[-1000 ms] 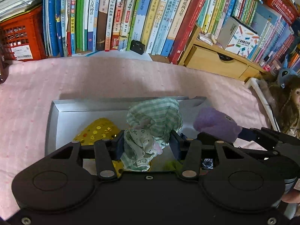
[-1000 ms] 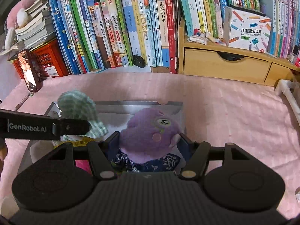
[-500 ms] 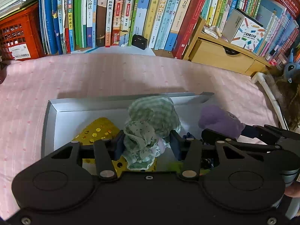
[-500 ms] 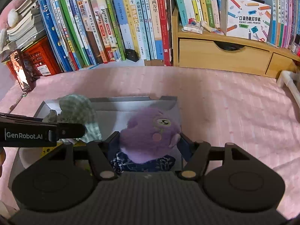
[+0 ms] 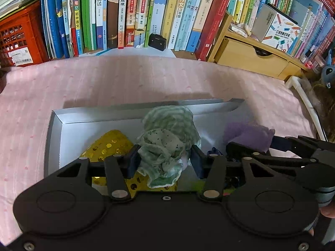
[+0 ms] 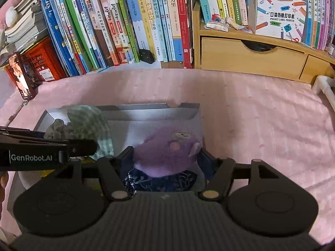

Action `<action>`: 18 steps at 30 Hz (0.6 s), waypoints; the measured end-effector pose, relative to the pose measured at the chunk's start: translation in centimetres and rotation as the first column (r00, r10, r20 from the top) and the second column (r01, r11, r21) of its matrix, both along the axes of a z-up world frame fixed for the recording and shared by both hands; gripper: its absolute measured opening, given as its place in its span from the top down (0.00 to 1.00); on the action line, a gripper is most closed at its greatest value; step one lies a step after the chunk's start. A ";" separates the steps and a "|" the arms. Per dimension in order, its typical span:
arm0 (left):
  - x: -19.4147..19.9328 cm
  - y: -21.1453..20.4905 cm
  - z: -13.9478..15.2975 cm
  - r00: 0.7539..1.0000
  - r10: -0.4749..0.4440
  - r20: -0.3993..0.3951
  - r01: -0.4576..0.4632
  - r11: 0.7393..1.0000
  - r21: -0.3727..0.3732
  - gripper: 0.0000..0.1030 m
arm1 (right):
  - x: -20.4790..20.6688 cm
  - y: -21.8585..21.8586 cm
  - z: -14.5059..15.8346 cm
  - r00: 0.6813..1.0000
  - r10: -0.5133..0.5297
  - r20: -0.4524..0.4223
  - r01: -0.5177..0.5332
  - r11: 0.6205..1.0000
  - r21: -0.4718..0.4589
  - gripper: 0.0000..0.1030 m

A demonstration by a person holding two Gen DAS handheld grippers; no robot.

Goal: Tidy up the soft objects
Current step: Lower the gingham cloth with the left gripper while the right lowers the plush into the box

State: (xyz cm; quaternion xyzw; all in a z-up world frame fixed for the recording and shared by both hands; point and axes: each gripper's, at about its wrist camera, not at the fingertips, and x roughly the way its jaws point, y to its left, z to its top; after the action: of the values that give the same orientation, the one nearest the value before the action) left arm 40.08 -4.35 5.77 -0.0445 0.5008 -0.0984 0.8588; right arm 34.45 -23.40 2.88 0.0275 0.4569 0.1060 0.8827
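A shallow silver box [image 5: 125, 113] lies on the pink bedspread. My left gripper [image 5: 164, 161] is shut on a crumpled green checked cloth bundle [image 5: 167, 129], held over the box's middle above a gold sequinned piece [image 5: 108, 146]. My right gripper [image 6: 166, 156] is shut on a purple plush toy [image 6: 169, 146] at the box's [image 6: 146, 108] right end, just above a dark blue embroidered pouch [image 6: 159, 182]. In the right wrist view the cloth bundle [image 6: 90, 123] and a left finger [image 6: 79, 146] show at the left. The left wrist view shows the plush [image 5: 247, 133] at the right.
A row of upright books [image 5: 146, 14] lines the back of the bed, with a red crate [image 5: 18, 39] at the left and a wooden drawer shelf [image 6: 251, 54] at the right. A white rail [image 5: 303, 92] edges the bed on the right. Pink bedspread [image 6: 261, 115] surrounds the box.
The right gripper has sunk slightly, bringing the purple plush lower into the box. The left gripper and its cloth bundle have barely moved.
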 end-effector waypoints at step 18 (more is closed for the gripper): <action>0.6 0.1 -1.0 1.000 0.002 -0.017 -0.002 1.000 -0.008 0.48 | 0.9 0.1 -0.4 1.000 0.013 -0.023 -0.013 1.000 -0.008 0.29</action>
State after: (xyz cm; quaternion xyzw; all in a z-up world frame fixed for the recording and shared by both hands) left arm 40.65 -4.30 4.77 -0.0492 0.5077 -0.0989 0.8544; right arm 35.39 -23.26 2.50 0.0223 0.4677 0.1094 0.8768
